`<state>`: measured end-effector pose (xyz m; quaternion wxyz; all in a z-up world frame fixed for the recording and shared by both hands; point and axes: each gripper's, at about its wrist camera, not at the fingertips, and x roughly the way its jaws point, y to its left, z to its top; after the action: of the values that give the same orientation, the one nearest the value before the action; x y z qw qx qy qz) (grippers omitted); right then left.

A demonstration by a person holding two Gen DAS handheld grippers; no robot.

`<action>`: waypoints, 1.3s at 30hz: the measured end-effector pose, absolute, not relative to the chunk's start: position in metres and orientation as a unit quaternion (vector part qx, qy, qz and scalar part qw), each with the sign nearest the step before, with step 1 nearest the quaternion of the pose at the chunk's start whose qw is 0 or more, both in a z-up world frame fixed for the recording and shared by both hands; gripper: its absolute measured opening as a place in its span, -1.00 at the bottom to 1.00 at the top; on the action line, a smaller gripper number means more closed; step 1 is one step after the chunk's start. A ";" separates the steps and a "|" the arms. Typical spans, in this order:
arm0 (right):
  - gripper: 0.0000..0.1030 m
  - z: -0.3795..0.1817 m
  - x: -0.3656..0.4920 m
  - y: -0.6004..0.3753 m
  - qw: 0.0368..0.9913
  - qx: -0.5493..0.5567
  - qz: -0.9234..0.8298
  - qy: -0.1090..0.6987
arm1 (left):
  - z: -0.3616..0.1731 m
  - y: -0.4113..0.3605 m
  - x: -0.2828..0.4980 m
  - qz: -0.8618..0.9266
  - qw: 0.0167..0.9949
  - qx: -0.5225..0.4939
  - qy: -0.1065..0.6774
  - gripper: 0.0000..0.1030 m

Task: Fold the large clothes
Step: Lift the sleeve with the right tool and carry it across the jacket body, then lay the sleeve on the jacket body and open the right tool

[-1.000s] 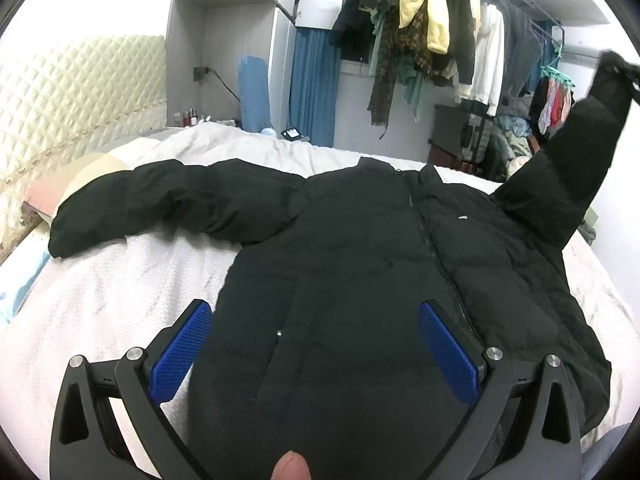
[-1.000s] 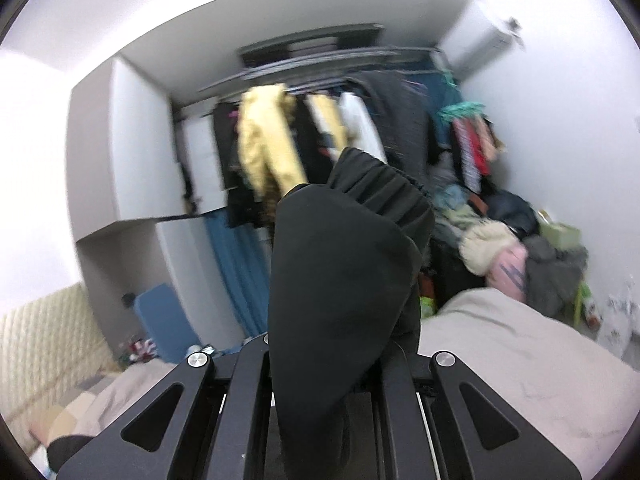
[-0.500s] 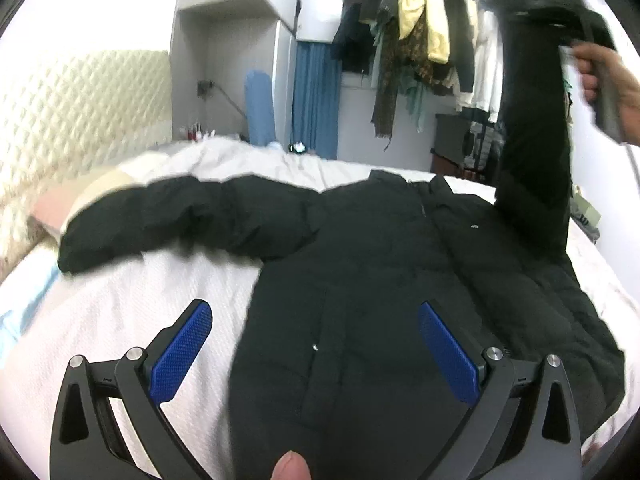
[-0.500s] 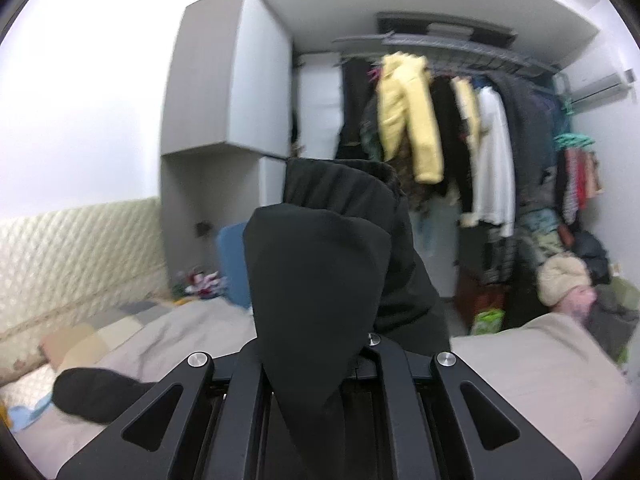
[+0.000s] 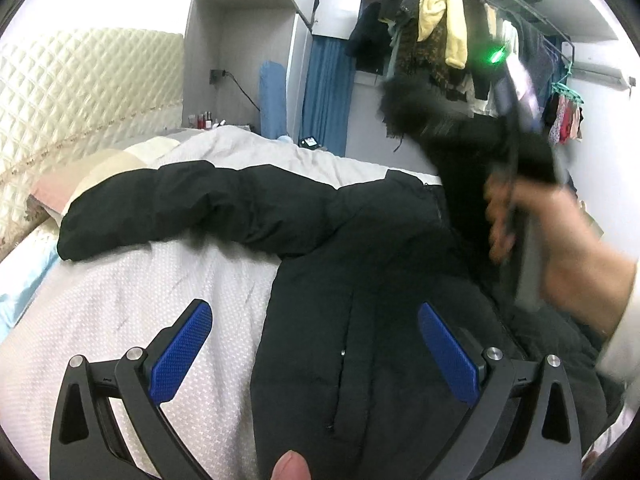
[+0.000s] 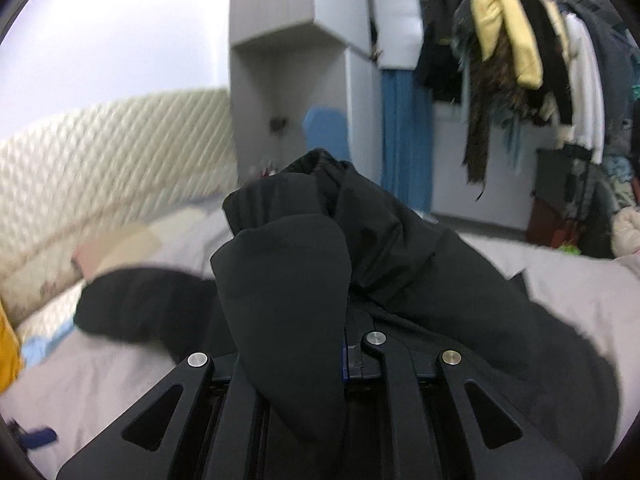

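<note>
The black puffer jacket (image 5: 360,280) is lying face up on the bed (image 5: 168,296), its body running down toward the bed's near edge and its collar pointing toward the far edge, where the clothes rack (image 5: 460,40) is hanging full of garments. One sleeve (image 5: 192,204) is stretching flat across the white bedspread toward the head end, near the quilted headboard (image 5: 72,100). The other sleeve (image 6: 288,280) is raised off the bed and crossing over the jacket's chest.

The right gripper (image 6: 344,356) is pinching the cuff of that raised sleeve; its jaws are almost closed and just beginning to part, with the dark fabric bunched between them and draping over the fingers. In the left wrist view, a blurred hand (image 5: 552,240) is carrying this gripper above the jacket's far shoulder.

The left gripper (image 5: 316,356) is hovering over the jacket's lower front near the bed's near edge, its blue pads (image 5: 180,352) spread wide with nothing between them.
</note>
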<state>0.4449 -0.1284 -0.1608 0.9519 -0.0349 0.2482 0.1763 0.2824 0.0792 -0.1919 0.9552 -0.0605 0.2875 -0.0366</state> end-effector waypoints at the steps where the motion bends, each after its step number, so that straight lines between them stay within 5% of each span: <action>1: -0.80 -0.174 0.446 -0.122 0.948 -0.040 0.179 0.259 | -0.193 0.079 0.283 -0.037 0.955 -0.061 0.289 0.99; 9: -0.79 -0.262 0.454 -0.105 0.916 -0.058 0.192 0.347 | -0.208 0.078 0.296 -0.049 0.947 -0.071 0.308 0.99; 14: -0.78 -0.271 0.463 -0.109 0.905 -0.053 0.190 0.376 | -0.214 0.075 0.299 -0.055 0.945 -0.075 0.313 0.99; 17: -0.57 -0.263 0.461 -0.113 0.903 -0.048 0.197 0.379 | -0.215 0.073 0.298 -0.058 0.945 -0.080 0.313 0.99; 19: -0.17 -0.255 0.452 -0.117 0.902 -0.053 0.208 0.374 | -0.215 0.073 0.297 -0.060 0.944 -0.083 0.313 0.99; 26: -0.01 -0.224 0.411 -0.145 0.902 -0.058 0.232 0.360 | -0.210 0.060 0.288 -0.067 0.947 -0.068 0.308 0.99; 29: 0.40 -0.205 0.396 -0.167 0.913 -0.054 0.220 0.340 | -0.206 0.055 0.282 -0.069 0.949 -0.059 0.300 0.99; 39: 0.42 -0.163 0.353 -0.269 0.946 -0.012 0.132 0.297 | -0.199 0.039 0.270 -0.072 0.953 -0.042 0.290 0.99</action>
<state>0.3534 -0.2685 -0.1634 0.9457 -0.0116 0.2967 0.1320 0.2702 0.0386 -0.1989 0.9533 -0.0423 0.2902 -0.0718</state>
